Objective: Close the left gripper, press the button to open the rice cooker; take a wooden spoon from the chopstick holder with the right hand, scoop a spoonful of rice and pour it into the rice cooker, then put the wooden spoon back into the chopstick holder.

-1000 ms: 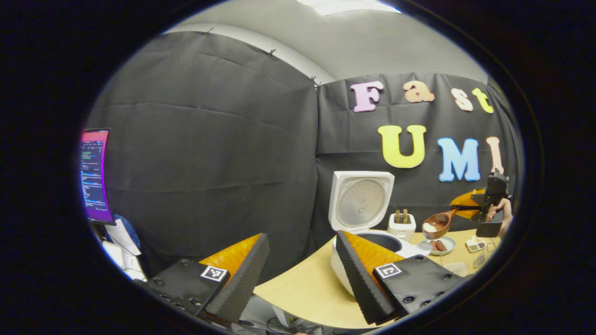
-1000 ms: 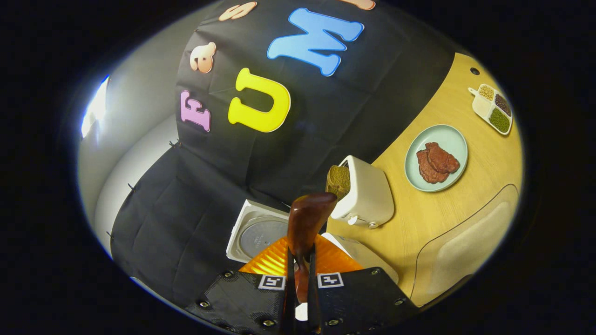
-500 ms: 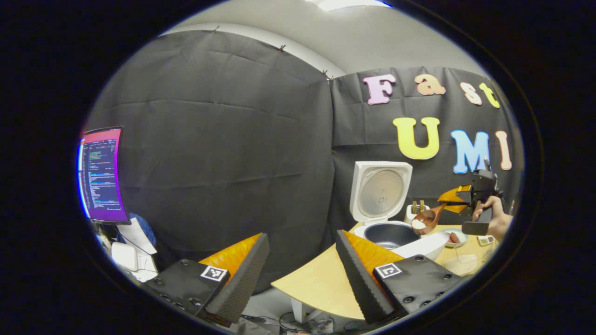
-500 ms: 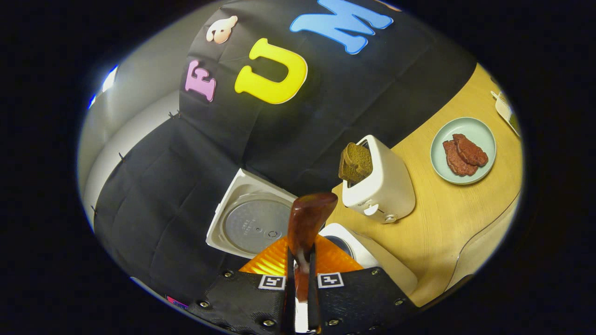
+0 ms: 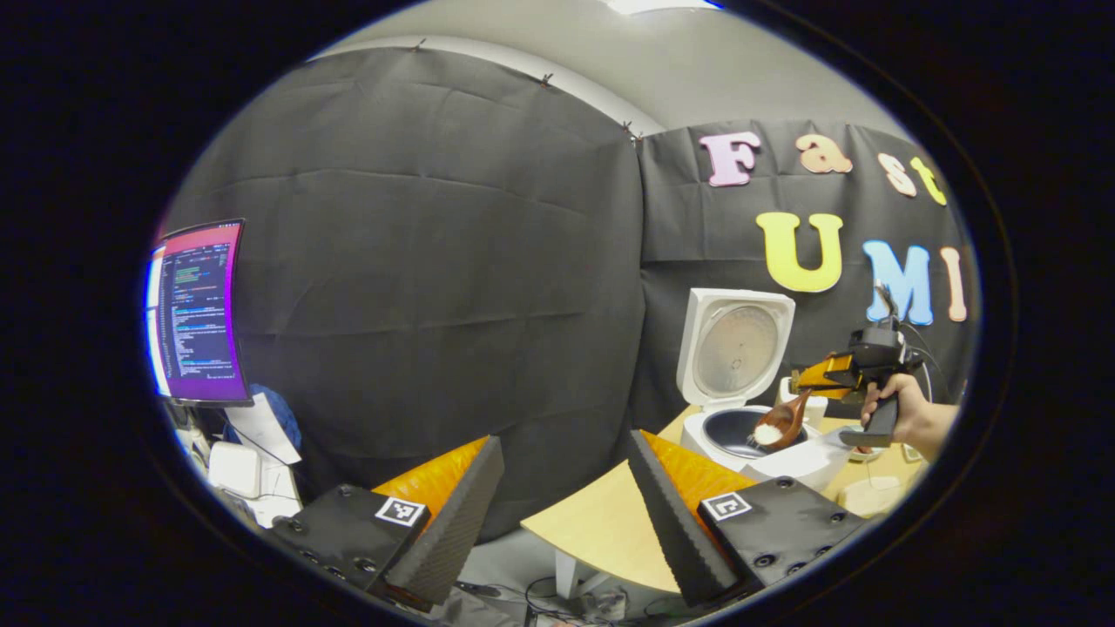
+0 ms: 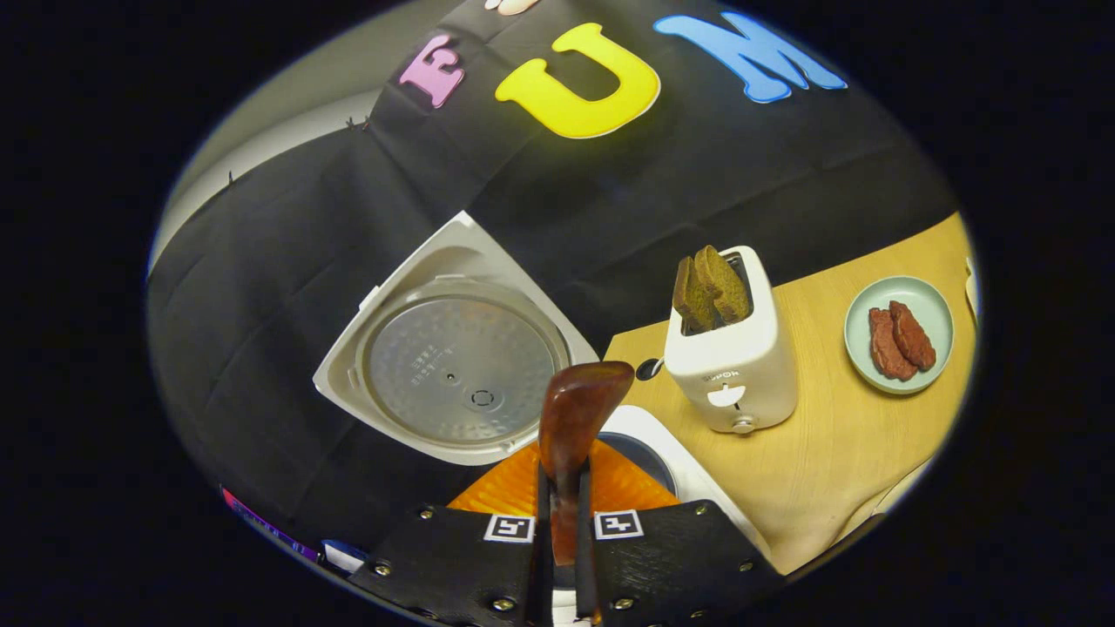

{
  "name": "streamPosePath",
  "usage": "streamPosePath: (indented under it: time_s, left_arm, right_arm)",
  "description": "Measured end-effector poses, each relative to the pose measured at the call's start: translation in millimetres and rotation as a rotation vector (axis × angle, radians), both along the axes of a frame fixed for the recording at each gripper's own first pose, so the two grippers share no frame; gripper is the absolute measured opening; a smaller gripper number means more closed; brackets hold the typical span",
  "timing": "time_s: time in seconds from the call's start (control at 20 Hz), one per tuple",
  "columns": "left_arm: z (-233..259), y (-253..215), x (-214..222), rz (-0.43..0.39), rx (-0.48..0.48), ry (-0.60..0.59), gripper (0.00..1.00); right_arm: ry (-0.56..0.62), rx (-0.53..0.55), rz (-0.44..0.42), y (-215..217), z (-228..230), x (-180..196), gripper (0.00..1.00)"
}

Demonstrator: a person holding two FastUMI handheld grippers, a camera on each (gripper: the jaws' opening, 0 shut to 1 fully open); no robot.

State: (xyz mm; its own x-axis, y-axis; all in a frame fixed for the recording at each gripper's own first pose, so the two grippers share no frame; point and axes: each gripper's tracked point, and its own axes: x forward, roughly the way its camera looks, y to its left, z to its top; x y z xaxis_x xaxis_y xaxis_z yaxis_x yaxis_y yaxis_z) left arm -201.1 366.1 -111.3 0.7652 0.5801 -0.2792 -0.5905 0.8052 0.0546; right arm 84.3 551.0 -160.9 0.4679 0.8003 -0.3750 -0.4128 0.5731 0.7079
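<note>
The white rice cooker (image 5: 788,461) stands on the table with its lid (image 5: 736,344) raised and the dark inner pot (image 5: 730,429) showing. My right gripper (image 5: 819,376), held by a hand (image 5: 906,418), is shut on the handle of a wooden spoon (image 5: 778,425). The spoon's bowl holds white rice and hangs over the pot's right rim. In the right gripper view, the right gripper (image 6: 562,470) clamps the spoon (image 6: 579,405) above the pot (image 6: 649,461), with the lid (image 6: 457,353) to the left. My left gripper (image 5: 564,440) stands open and holds nothing, short of the table's near corner.
A white toaster (image 6: 732,361) with two bread slices stands right of the cooker. Beyond it is a pale green plate (image 6: 897,296) with brown meat pieces. The wooden table (image 5: 592,531) ends near the left gripper. A lit monitor (image 5: 196,313) stands far left.
The right gripper has carried the rice-filled spoon leftwards from near the plate and toaster to over the cooker's pot. The left gripper has drawn back from the cooker and stays open.
</note>
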Motion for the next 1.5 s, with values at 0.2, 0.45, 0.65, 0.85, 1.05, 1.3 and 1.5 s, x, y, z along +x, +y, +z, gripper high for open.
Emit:
streamPosePath:
  time_s: [0.2,0.45,0.65,0.85,1.05,1.3,1.5]
  left_arm:
    - [-3.9,1.6,0.1,0.010,-0.016,-0.002,0.99]
    - [-3.5,-1.4,1.8,0.005,-0.027,-0.013,1.00]
    - [-2.8,-6.6,8.7,-0.009,-0.026,-0.019,1.00]
    - [-0.9,-6.7,8.3,-0.009,-0.025,-0.027,1.00]
    - [3.6,-6.7,7.0,-0.006,-0.016,-0.040,1.00]
    - [14.4,-18.4,17.5,-0.033,-0.011,-0.069,0.98]
    - [27.4,-32.9,35.4,-0.078,-0.002,-0.098,1.00]
  right_arm:
    - [-0.145,-0.131,0.071,6.3,3.0,-6.5,0.10]
    - [-0.382,-0.230,0.182,15.8,21.4,-22.8,0.10]
    - [-0.595,-0.305,0.261,23.6,35.2,-36.2,0.11]
    - [-0.855,-0.385,0.302,26.9,45.1,-46.6,0.10]
    - [-1.033,-0.424,0.286,22.7,69.0,-51.8,0.10]
    - [-0.869,-0.329,0.235,3.3,91.3,-45.1,0.11]
    - [-0.673,-0.183,0.162,-28.3,114.5,-32.2,0.11]
